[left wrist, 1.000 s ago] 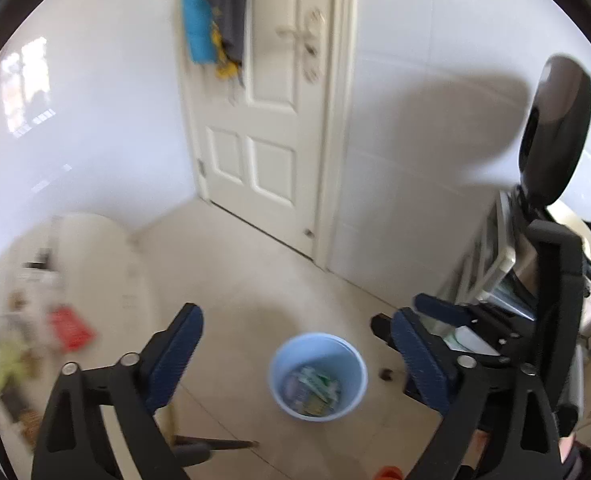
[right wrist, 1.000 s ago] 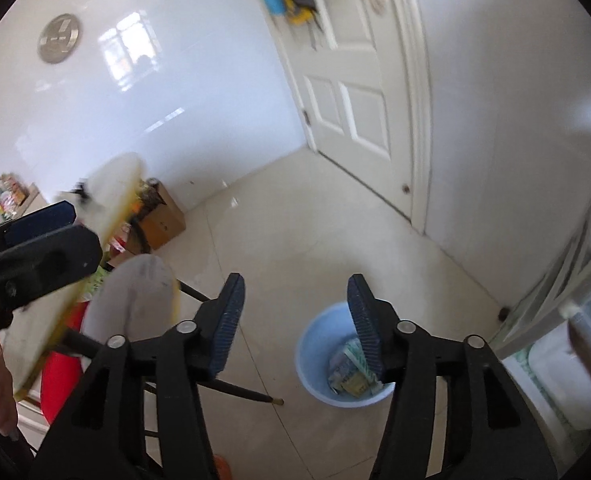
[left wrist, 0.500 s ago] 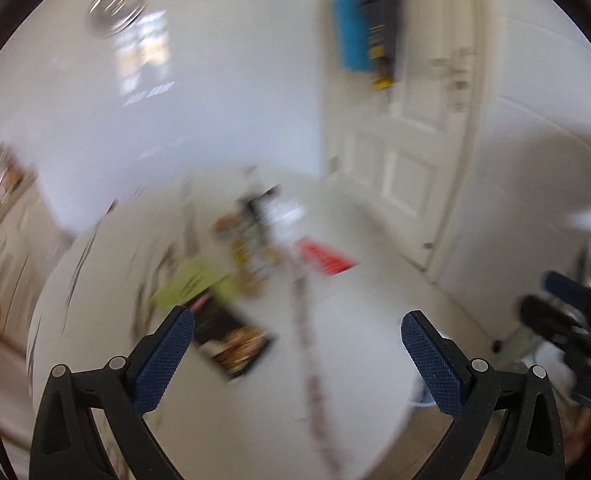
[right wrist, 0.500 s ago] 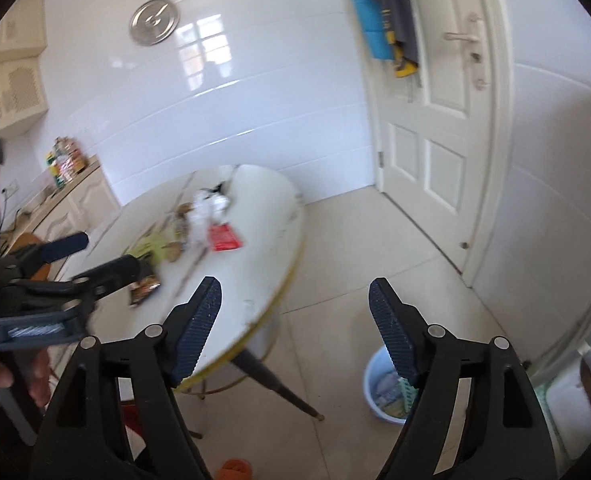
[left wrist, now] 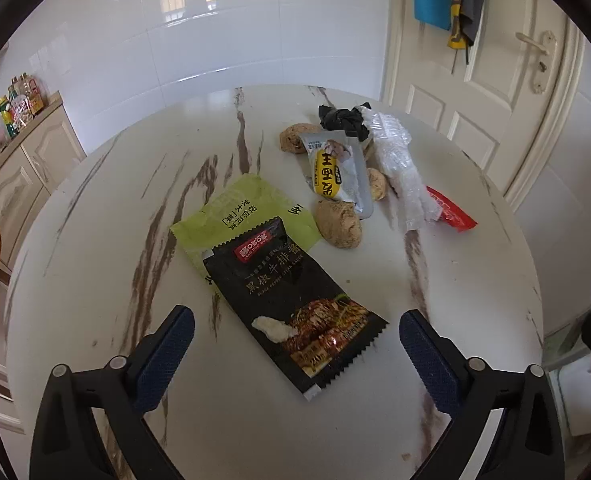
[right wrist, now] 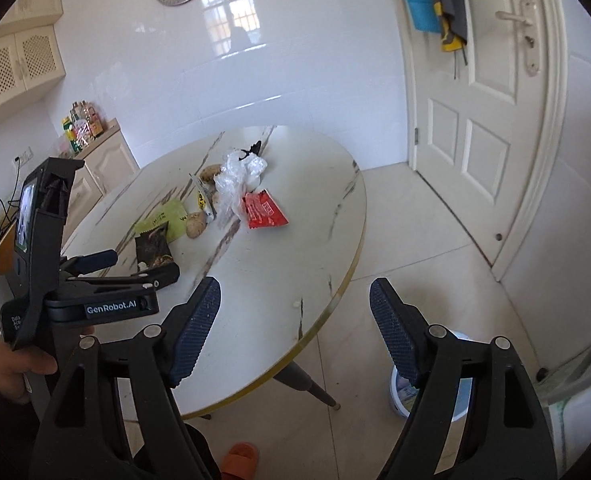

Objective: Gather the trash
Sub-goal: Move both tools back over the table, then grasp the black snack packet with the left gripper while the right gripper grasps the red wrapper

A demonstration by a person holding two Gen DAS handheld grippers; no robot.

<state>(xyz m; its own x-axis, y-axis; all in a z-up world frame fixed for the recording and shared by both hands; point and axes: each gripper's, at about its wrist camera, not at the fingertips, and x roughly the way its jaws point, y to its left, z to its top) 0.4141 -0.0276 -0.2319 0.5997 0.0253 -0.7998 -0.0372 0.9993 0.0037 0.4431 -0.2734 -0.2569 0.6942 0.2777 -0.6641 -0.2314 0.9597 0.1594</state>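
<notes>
Black left tongs [left wrist: 295,334] angled over sachet [left wrist: 295,304]

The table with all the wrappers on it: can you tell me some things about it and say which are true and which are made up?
1. The black sauce packet lies partly on top of the green packet. True.
2. The left claw is squeezing the black sauce packet. False: it is open, with nothing gripped.
3. The red wrapper sits on the table. True.
4. The blue bin stands on the table. False: it is on the floor beside the table.
5. The right claw holds a wrapper. False: it is open and holds nothing.
</notes>
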